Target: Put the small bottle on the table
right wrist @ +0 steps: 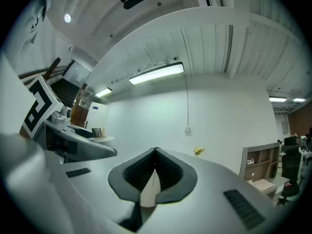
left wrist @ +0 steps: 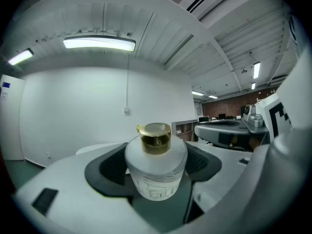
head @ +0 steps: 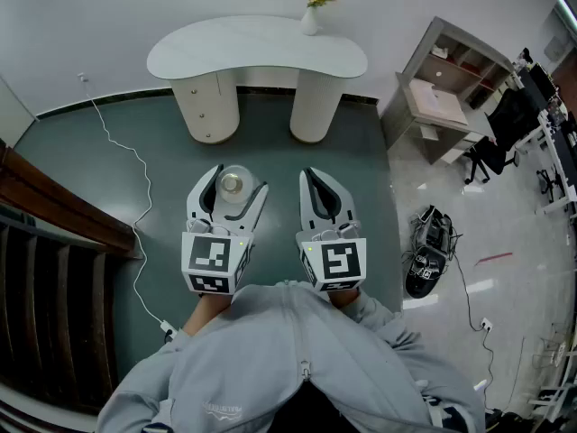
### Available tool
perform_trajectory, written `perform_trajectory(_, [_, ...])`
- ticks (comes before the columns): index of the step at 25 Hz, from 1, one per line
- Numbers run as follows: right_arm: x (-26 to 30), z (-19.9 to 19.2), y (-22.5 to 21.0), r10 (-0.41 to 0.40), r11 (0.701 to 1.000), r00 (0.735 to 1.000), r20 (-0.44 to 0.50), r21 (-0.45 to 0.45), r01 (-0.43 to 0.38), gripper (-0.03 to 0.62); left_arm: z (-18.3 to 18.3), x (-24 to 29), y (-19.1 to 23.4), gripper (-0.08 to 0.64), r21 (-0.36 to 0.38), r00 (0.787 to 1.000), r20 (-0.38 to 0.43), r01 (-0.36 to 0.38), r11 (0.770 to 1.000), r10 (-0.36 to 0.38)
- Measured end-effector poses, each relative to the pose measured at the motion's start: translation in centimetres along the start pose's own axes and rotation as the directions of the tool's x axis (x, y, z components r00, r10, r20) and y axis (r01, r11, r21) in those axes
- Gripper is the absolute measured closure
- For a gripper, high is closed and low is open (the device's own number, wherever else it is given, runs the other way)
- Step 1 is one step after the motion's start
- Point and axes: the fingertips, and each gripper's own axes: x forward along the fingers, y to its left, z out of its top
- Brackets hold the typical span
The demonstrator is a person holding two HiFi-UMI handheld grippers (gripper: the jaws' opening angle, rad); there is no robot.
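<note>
The left tongs [head: 236, 180] clamp the small bottle [left wrist: 156, 162] upright, gold cap [left wrist: 155, 136] on top, likely so it can be stood straight on the white worktop [head: 261, 52] well ahead. The right tongs [right wrist: 155, 151] are pressed together, empty, idle alongside.

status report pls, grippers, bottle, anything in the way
Left gripper clamped on small bottle, upright. Right gripper shut, empty. Table ahead, not reached; flower vase at its back edge.
</note>
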Motion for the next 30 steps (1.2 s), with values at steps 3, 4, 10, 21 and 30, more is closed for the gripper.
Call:
perform_trajectory(3, [0.7,-0.3,0.2,-0.002,1.000,1.000,-0.002,-0.005,0.002,0.568,0.1,0.4,0.7,0.225,0.004,1.000,0.014,0.001,1.000,-0.001])
perform_trajectory(4, [1.0,-0.3,0.3,-0.003,1.000,1.000,-0.002,-0.007,0.003,0.568,0.2,0.5,1.0,0.225,0.006,1.000,0.018,0.001,1.000,-0.001])
perform_trajectory(10, [2.8,-0.2,1.1,-0.016,1.000,1.000,-0.002,-0.017,0.016,0.568,0.4,1.3,2.7,0.225,0.018,1.000,0.027,0.015,1.000,-0.016])
perform_trajectory(21, [4.7,-0.5,2.8,-0.041,0.999,0.999,0.000,0.004,0.041,0.566,0.0,1.8,4.7,0.225,0.015,0.996,0.052,0.066,0.998,-0.067])
perform_trajectory(30, [7.7,-1.3,1.3,-0.027,1.000,1.000,0.007,0.012,0.027,0.566,-0.3,4.5,5.6,0.225,0.007,0.996,0.053,0.068,0.998,-0.068])
